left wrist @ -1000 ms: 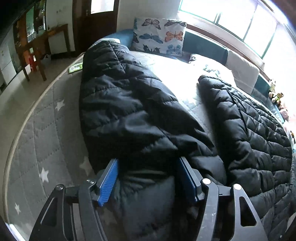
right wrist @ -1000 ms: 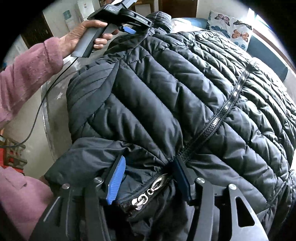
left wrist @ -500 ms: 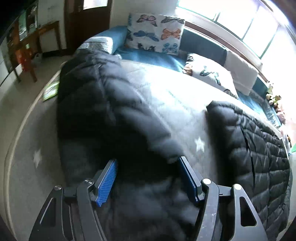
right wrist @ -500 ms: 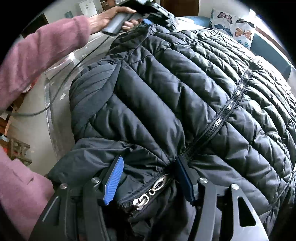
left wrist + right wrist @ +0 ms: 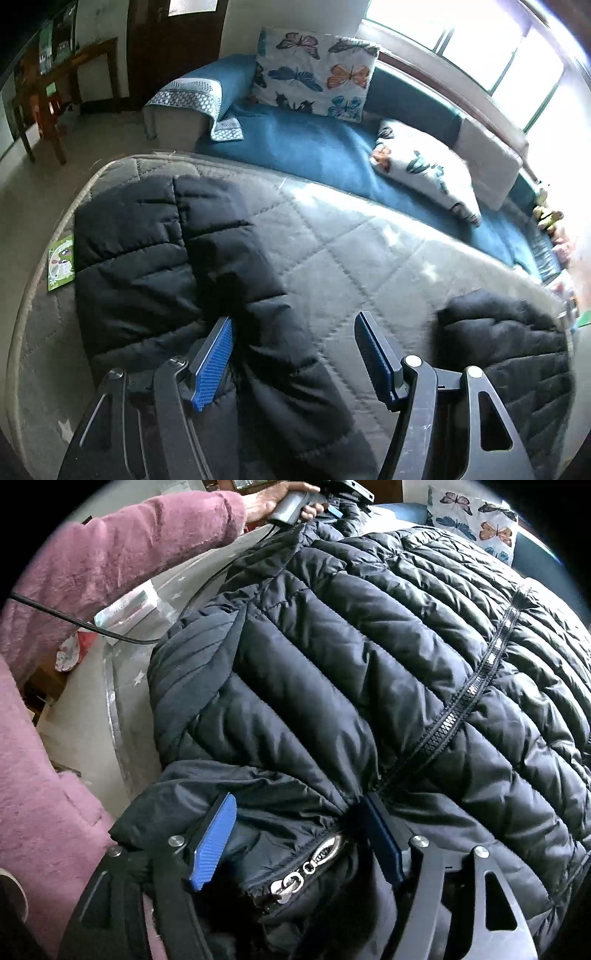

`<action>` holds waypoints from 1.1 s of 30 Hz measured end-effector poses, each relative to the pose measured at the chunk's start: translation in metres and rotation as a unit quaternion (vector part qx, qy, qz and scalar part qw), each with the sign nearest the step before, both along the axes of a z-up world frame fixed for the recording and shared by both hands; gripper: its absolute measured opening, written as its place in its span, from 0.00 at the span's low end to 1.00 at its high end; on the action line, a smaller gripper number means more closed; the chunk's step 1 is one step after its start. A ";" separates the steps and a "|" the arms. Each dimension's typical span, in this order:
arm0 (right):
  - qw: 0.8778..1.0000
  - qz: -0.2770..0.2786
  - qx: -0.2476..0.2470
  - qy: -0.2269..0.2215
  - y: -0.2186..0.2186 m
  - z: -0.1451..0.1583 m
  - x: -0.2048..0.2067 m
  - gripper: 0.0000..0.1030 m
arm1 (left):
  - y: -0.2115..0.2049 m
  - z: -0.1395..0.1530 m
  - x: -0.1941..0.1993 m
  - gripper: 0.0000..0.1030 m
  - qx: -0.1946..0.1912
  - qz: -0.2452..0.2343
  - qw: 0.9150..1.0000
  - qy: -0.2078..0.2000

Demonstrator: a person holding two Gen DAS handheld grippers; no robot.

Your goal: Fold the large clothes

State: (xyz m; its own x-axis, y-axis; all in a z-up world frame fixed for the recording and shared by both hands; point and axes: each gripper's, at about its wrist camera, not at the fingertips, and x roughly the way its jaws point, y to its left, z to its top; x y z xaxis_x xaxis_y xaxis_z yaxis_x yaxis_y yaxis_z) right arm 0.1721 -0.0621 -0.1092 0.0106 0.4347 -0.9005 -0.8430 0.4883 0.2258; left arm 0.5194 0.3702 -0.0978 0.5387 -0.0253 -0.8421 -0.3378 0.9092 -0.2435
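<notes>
A black quilted puffer jacket lies on a grey star-patterned mattress, zipper up. My right gripper stands open with the collar and the silver zipper pull bunched between its blue pads. My left gripper is open over the jacket's sleeve, which runs between its fingers toward the mattress's far left edge. The jacket's body shows at the right of the left wrist view. In the right wrist view the left gripper is far at the top, held by a hand in a pink sleeve.
A blue sofa with a butterfly pillow borders the mattress's far side, under windows. A green card lies at the mattress's left edge. A wooden table stands at far left. A cable runs by the pink arm.
My left gripper has moved outward along the sleeve toward its end, so the sleeve now lies stretched out and more bare mattress shows. My right gripper has stayed at the collar.
</notes>
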 end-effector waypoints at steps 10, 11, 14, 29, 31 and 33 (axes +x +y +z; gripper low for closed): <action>1.000 0.001 -0.009 -0.008 0.001 -0.001 0.000 0.76 | 0.067 0.041 -0.064 0.69 0.012 0.088 0.995 -0.046; 1.000 0.000 -0.010 -0.009 0.001 0.000 0.000 0.76 | 0.074 0.034 -0.067 0.69 -0.008 0.089 0.995 -0.043; 1.000 -0.002 -0.012 -0.011 0.004 -0.001 -0.002 0.76 | 0.085 0.007 -0.067 0.69 -0.048 0.094 0.994 -0.019; 1.000 -0.008 -0.004 -0.006 0.002 -0.003 0.002 0.78 | 0.081 -0.020 -0.066 0.13 -0.060 0.123 0.988 -0.072; 1.000 -0.008 -0.007 -0.014 0.003 -0.003 0.001 0.78 | 0.070 0.003 -0.073 0.12 -0.046 0.124 0.987 -0.090; 1.000 -0.005 -0.011 -0.024 0.005 -0.002 -0.001 0.78 | 0.056 0.034 -0.082 0.12 -0.032 0.122 0.986 -0.110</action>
State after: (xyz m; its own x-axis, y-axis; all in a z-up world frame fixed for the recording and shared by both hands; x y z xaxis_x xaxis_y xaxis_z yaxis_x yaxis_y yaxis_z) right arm 0.1708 -0.0570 -0.1112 0.0591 0.4148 -0.9080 -0.8476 0.5013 0.1739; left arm 0.4379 0.4262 -0.0638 0.7044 0.0772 -0.7056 -0.4766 0.7880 -0.3897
